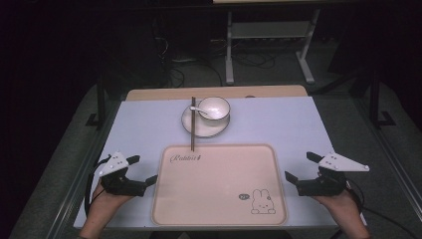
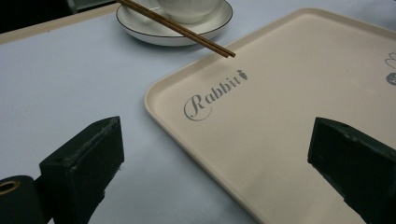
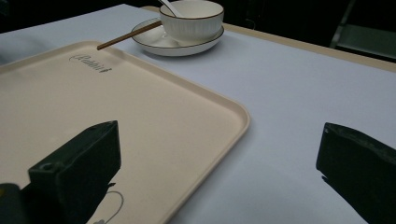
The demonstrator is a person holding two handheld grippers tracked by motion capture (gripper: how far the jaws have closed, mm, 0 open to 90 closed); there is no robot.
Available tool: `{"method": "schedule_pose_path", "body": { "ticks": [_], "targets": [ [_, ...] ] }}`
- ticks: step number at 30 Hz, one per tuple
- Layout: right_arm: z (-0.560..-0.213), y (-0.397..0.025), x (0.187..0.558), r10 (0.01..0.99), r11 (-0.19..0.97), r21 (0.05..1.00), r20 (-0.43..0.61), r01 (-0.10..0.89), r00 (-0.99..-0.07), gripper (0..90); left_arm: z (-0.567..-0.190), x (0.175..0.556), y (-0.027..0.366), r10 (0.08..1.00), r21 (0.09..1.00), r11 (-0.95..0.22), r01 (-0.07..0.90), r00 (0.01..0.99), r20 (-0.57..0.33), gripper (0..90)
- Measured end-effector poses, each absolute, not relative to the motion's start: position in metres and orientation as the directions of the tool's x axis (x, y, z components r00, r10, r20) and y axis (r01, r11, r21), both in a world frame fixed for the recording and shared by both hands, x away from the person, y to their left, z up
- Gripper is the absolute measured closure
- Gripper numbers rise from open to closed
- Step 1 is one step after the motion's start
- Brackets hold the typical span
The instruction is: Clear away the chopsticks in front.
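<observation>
While both hands rest at the near corners of the desk (image 1: 149,124), the left hand-held gripper (image 1: 145,172) sits w/ jaws spread wide, nothing between them, just beside the left edge of the tray (image 1: 219,185). In the left gripper view one jaw hangs over the pale desk top, the other over the tray's near-left part, so the tray rim runs btwn them. The right hand-held gripper (image 1: 299,168) is likewise spread & empty, just off the tray's right edge; in the right gripper view the tray (image 3: 140,107) corner lies btwn its jaws, one jaw over the tray, the other over bare desk.

The tray is beige, flat on the desk, centred near the person, w/ "Rabbit" lettering at its far-left part & a rabbit drawing at the near-right corner. Behind it, near the far edge of the desk, stands a plate (image 1: 191,125) carrying a white bowl (image 1: 215,108) w/ a spoon (image 1: 197,109) in it. Chopsticks (image 1: 193,123) lie across the plate's left side, tips reaching to the tray's far rim, approx. touching it – can't tell for sure
</observation>
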State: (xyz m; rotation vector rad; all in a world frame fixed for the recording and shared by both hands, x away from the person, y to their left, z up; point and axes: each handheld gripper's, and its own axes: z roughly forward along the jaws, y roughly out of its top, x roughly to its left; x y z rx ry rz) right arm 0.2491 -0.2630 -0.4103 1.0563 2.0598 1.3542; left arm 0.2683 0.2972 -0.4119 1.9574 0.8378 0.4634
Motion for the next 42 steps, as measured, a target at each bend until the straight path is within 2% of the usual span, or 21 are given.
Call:
{"method": "schedule_pose_path", "body": {
  "ticks": [26, 42],
  "targets": [
    [-0.413, -0.258, 0.252, 0.793, 0.241, 0.905, 0.025, 0.351, -0.608, 0.0, -0.406, 0.304, 0.269, 0.708, 0.837, -0.385, 0.388, 0.706, -0.001, 3.6],
    [-0.412, -0.259, 0.253, 0.795, 0.233, 0.907, 0.029, 0.350, -0.606, 0.0, -0.399, 0.354, 0.235, 0.695, 0.829, -0.408, 0.381, 0.718, 0.012, 3.6]
  ]
}}
